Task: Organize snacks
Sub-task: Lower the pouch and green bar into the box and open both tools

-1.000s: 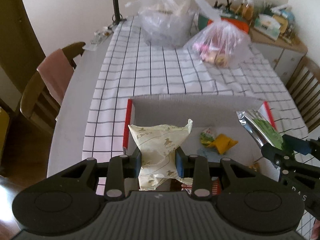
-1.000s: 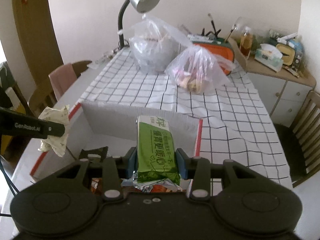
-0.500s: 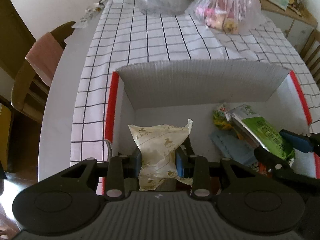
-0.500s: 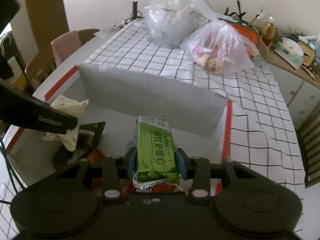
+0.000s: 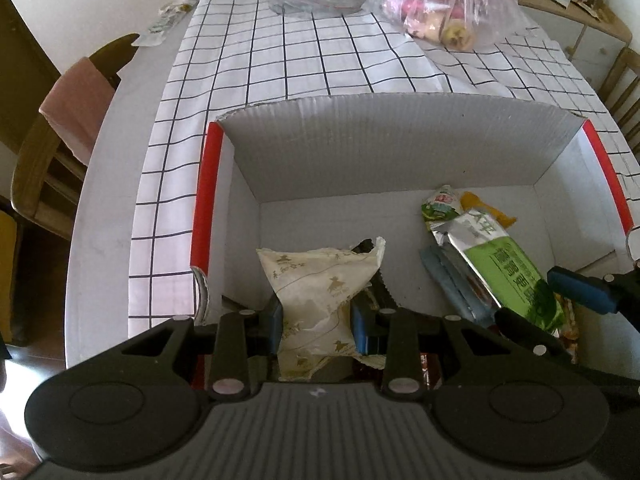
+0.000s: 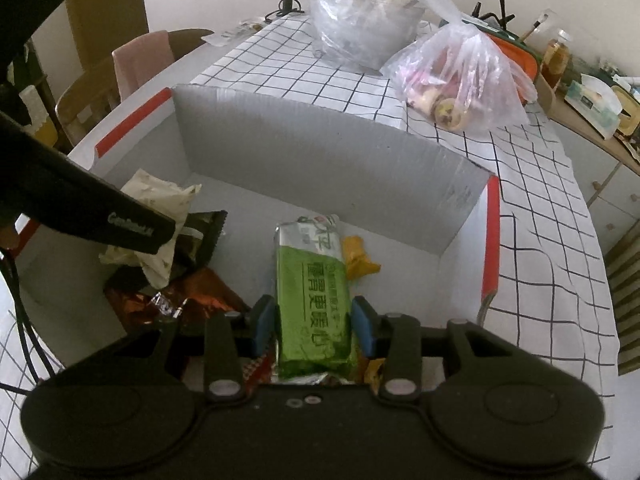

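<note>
Now filling both views far more than a second ago: white cardboard box [image 5: 236, 184] with red-edged flaps, sitting on the checked tablecloth [image 5: 280, 60]. Sinking lower inside the box, left gripper [image 5: 316, 326], jaws clamping the cream snack packet [image 5: 320, 284] above dark wrappers. Dipping likewise at the box's right side, right gripper [image 6: 312, 326], jaws pinching the green snack bar [image 6: 310, 284], beside the yellow packet [image 6: 356, 260].

Box [image 5: 400, 152] on the worktop [image 5: 104, 184], two plastic bags [image 5: 448, 4] behind it at 12 o'clock, snack packets [image 5: 460, 216] inside at 2 o'clock, chair [image 5: 60, 120] at 9 o'clock
</note>
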Available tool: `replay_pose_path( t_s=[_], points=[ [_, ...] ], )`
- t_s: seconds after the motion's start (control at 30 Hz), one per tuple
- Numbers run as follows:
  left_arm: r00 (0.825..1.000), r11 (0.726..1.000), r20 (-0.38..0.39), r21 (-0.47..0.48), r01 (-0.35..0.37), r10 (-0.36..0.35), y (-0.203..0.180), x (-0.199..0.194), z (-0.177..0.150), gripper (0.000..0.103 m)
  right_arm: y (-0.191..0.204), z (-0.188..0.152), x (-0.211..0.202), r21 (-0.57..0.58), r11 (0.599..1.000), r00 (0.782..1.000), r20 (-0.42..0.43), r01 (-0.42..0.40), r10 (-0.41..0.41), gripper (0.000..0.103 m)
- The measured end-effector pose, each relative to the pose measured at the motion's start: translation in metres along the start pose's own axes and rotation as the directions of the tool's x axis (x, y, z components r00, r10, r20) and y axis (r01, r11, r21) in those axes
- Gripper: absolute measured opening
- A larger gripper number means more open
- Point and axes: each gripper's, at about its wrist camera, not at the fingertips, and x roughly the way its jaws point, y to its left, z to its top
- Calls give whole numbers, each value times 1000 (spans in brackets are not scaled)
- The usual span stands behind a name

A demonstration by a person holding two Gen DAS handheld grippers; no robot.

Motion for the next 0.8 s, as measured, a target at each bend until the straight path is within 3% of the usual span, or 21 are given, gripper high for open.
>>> replay_pose_path(
  t_s=[0.2, 0.43, 0.8],
  points=[
    [1000, 1000, 0, -24, 17, -17, 4, -5, -3, 37, -2, 0, -11, 18, 1000, 1000, 23, -6, 5, 50],
    [997, 997, 53, -50, 55, -52, 13, -29, -11, 49, -9, 1, -33, 68, 997, 998, 56, -26, 22, 56],
    [986, 993, 147, -69, 95, -84, 29, -79, -36, 52, -8, -4, -80, 97, 994, 990, 134, -59, 46, 65]
  ],
)
